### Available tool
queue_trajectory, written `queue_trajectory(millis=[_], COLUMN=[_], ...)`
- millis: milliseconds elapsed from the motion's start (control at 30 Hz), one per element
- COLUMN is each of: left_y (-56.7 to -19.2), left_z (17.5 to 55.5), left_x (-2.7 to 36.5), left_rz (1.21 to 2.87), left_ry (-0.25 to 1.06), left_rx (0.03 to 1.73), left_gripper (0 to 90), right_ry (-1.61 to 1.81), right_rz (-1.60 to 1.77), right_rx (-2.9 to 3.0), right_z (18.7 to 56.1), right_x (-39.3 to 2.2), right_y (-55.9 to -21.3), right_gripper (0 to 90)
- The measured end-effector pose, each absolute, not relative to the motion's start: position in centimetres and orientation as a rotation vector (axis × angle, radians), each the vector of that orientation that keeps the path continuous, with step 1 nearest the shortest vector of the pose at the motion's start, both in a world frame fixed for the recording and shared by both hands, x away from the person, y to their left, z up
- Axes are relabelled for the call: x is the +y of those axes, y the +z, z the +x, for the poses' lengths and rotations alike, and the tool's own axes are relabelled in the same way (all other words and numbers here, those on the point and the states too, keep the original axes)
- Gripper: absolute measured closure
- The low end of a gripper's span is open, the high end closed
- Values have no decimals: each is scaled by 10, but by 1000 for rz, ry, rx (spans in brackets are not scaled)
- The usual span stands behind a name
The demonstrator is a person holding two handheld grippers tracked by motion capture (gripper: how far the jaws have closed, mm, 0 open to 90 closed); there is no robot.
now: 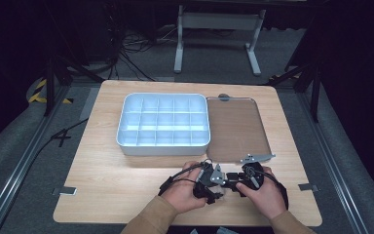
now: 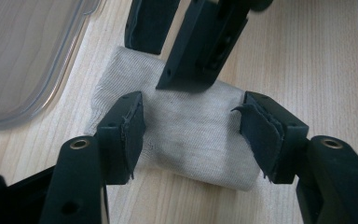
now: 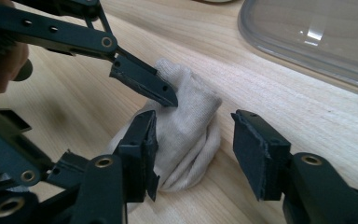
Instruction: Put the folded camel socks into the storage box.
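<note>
A folded beige cloth lies on the wooden table near its front edge. My left gripper stands open astride the cloth, one pad near each side, neither squeezing it. My right gripper is open too: its left pad rests beside the bunched cloth, and a gap separates the cloth from the right pad. The other gripper's fingers come down onto the cloth's far edge in the left gripper view. In the high view both hands hold the left gripper and right gripper tip to tip.
A white tray divided into several empty compartments sits mid-table. Its clear lid lies flat to the right, close beyond the grippers; its rim is near the cloth. Bare wood spreads left and right of the hands.
</note>
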State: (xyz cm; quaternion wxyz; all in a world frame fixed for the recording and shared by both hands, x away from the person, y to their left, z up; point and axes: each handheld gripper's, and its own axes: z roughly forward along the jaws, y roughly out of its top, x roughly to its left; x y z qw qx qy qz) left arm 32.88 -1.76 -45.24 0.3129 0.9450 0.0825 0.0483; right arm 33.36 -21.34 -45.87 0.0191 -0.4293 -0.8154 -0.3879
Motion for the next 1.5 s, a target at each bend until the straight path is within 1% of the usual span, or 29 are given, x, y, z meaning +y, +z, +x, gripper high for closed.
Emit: queue_trajectory(millis=[233,400,533,700,767,867,1067,1133,1200,1267,1500], left_y=[-453,-453,-454,-455,-456,-453,-449,-446,-443,-439,-428], left_z=[328,328,328,327,326,325,325,326,327,328,331], left_x=[-17,-14,-14,-11,-10,-8,-2,2,7,11,26], left_rz=[2484,2480,2473,2463,2458,2458,2470,2475,2446,2443,2395], left_ry=[139,134,140,138,139,162,180,181,161,171,166], left_rx=[219,230,239,252,260,310,382,404,415,421,467], left_gripper=[390,384,377,374,373,325,251,252,252,252,249], right_ry=[-1176,-1158,-1162,-1170,-1158,-1168,-1166,-1169,-1175,-1182,-1242], right_rz=[-1354,-1360,-1351,-1339,-1347,-1340,-1316,-1313,-1310,-1305,-1290], right_rx=[-2501,-2493,-2466,-2443,-2416,-2378,-2406,-2406,-2403,-2409,-2438], right_z=[337,338,339,338,339,340,340,340,340,339,336], right_x=[-211,-208,-206,-200,-201,-203,-202,-202,-203,-203,-206], right_y=[-466,-468,-470,-472,-472,-472,-469,-469,-468,-465,-452], right_gripper=[467,465,506,582,632,717,760,763,767,768,769])
